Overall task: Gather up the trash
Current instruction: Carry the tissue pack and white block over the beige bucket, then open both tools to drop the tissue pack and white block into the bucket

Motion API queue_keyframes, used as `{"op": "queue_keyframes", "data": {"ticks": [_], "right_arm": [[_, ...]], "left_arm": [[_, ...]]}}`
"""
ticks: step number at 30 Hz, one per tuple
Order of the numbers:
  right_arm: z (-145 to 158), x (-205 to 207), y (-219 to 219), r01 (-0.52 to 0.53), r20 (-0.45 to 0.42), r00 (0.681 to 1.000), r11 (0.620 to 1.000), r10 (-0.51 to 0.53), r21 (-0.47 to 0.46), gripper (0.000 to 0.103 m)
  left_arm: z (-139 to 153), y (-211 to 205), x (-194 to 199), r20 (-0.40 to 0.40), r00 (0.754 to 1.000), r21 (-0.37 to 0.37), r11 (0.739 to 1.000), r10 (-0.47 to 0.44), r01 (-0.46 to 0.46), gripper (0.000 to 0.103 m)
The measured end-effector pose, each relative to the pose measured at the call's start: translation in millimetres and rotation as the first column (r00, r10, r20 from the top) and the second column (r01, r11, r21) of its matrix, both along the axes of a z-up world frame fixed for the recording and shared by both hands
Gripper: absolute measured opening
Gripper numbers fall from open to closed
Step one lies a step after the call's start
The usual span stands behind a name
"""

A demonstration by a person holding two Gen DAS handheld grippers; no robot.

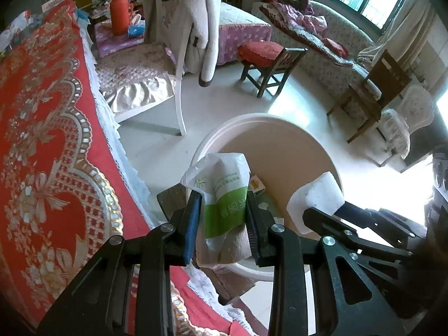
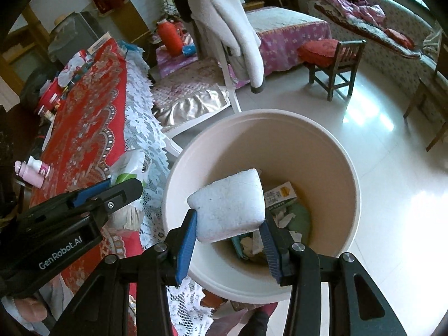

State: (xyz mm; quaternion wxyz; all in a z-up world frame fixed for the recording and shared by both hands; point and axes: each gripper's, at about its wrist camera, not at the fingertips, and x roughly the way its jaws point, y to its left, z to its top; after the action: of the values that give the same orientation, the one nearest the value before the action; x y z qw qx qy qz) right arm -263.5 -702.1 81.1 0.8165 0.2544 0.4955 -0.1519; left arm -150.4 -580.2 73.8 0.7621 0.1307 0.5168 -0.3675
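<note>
My left gripper [image 1: 222,221] is shut on a white and green tissue pack [image 1: 221,196], held over the near rim of the round beige trash bin [image 1: 268,140]. My right gripper [image 2: 228,238] is shut on a white foam block [image 2: 228,205], held above the bin's opening [image 2: 330,173]. The foam block also shows in the left wrist view [image 1: 316,198], and the tissue pack in the right wrist view [image 2: 130,168]. Paper scraps and a small carton [image 2: 281,193] lie at the bottom of the bin.
A table with a red patterned cloth [image 1: 42,140] and lace edge [image 2: 145,128] stands left of the bin, with a pink bottle [image 2: 32,170] on it. A white chair with a coat [image 2: 221,28], a wooden stool [image 2: 333,61] and sofa [image 1: 322,33] stand on the tiled floor.
</note>
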Motion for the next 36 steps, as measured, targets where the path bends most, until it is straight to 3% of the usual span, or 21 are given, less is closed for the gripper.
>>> {"op": "queue_keyframes", "data": {"ticks": [11, 18, 30, 36], "right_arm": [[-13, -4, -13, 0.021, -0.025, 0.999, 1.0, -0.021, 0.021, 0.044], [-20, -4, -19, 0.029, -0.036, 0.999, 0.999, -0.027, 0.036, 0.047], [-31, -4, -34, 0.084, -0.061, 0.995, 0.994, -0.08, 0.066, 0.055], [-34, -5, -39, 0.082, -0.059, 0.995, 0.993, -0.077, 0.091, 0.061]], "left_arm": [[-19, -14, 3, -0.059, 0.998, 0.022, 1.0, -0.003, 0.005, 0.029], [-26, -18, 5, -0.113, 0.993, -0.002, 1.0, -0.014, 0.014, 0.031], [-33, -20, 17, -0.212, 0.977, -0.073, 0.997, -0.023, 0.007, 0.044], [-31, -18, 16, -0.183, 0.983, -0.079, 0.997, -0.002, -0.012, 0.053]]}}
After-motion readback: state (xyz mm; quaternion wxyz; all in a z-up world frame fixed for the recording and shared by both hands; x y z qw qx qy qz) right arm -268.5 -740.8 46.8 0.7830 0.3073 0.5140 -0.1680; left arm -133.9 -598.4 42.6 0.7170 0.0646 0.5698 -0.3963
